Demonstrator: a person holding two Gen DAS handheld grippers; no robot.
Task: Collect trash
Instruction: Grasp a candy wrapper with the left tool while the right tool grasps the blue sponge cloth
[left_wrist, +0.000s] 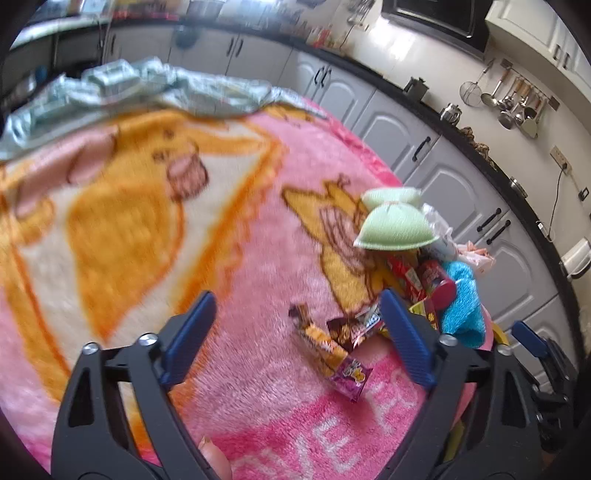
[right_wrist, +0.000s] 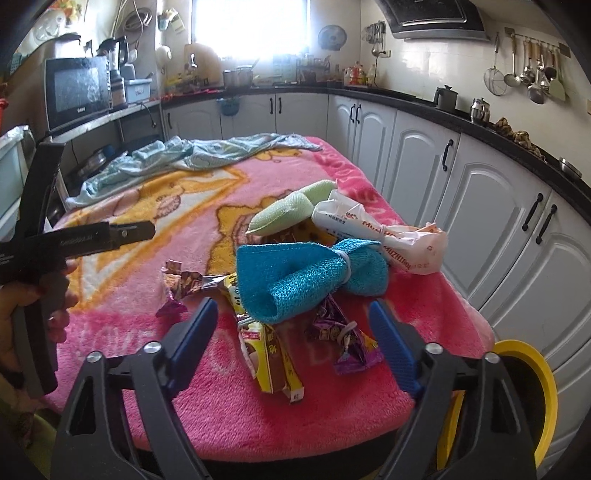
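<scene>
Snack wrappers lie on the pink blanket: a yellow wrapper (right_wrist: 271, 363), a purple wrapper (right_wrist: 345, 338) and a brown wrapper (right_wrist: 184, 282). In the left wrist view the same litter shows as a yellow-brown wrapper (left_wrist: 325, 345) and a purple one (left_wrist: 351, 376). A white plastic bag (right_wrist: 388, 232) lies behind a blue cloth (right_wrist: 303, 277). My left gripper (left_wrist: 297, 332) is open and empty above the blanket, left of the pile. My right gripper (right_wrist: 295, 339) is open and empty, its fingers on either side of the wrappers at the table's near edge.
A green cloth (right_wrist: 284, 216) and a red can (left_wrist: 437, 282) lie in the pile. A yellow-rimmed bin (right_wrist: 532, 387) stands at the table's right corner. A pale blue sheet (right_wrist: 192, 153) is bunched at the far end. Grey cabinets (right_wrist: 424, 155) run along the right.
</scene>
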